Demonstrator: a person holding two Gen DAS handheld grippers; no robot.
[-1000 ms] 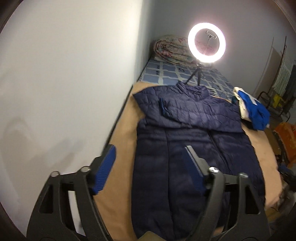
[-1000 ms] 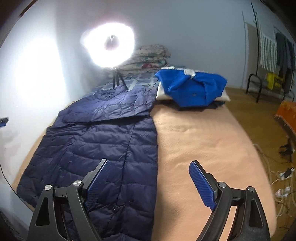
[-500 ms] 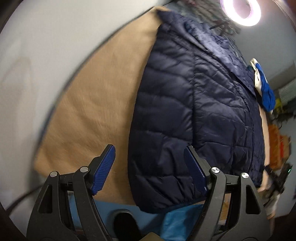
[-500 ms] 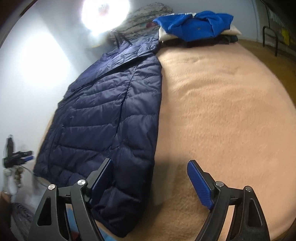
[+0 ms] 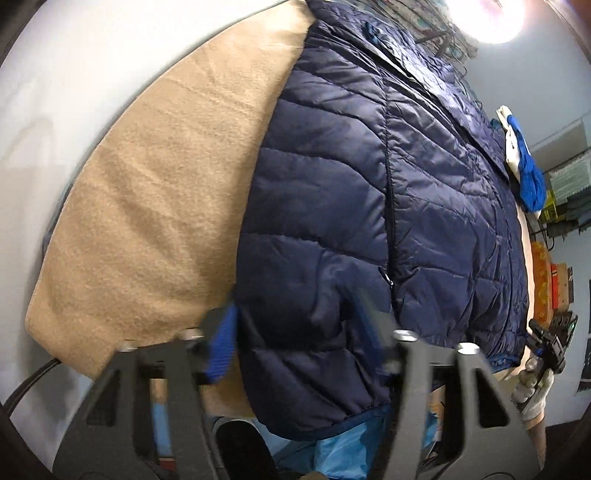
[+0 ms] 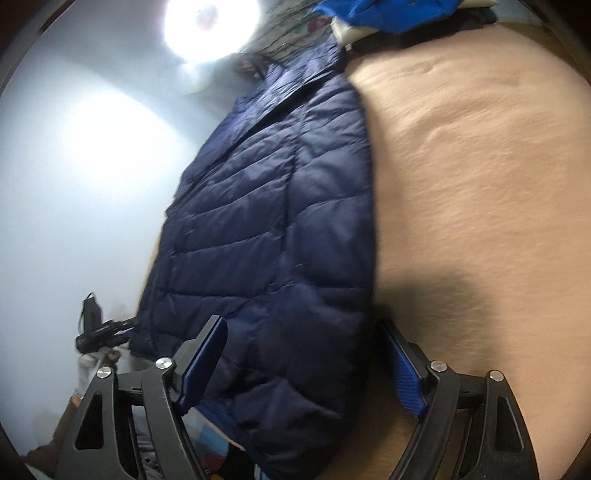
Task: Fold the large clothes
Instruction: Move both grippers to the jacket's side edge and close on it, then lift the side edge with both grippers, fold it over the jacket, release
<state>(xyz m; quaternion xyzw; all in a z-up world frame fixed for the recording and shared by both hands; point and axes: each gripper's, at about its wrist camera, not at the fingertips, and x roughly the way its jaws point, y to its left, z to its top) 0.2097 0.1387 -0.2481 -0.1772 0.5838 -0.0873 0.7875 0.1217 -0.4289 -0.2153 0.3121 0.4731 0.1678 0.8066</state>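
Note:
A navy quilted puffer jacket lies flat on a tan blanket over the bed, its hem at the near edge. It also shows in the right wrist view. My left gripper is open, its fingers straddling the jacket's near left hem corner. My right gripper is open, its fingers straddling the near right hem corner. Neither is closed on the fabric.
A ring light glares at the far end of the bed. Folded blue and white clothes lie at the far right of the bed, also in the right wrist view. A wall runs along the bed's left side.
Both grippers have dropped down and moved in to the jacket's near hem, from above the bed to straddling the two corners. The left fingers have narrowed a little.

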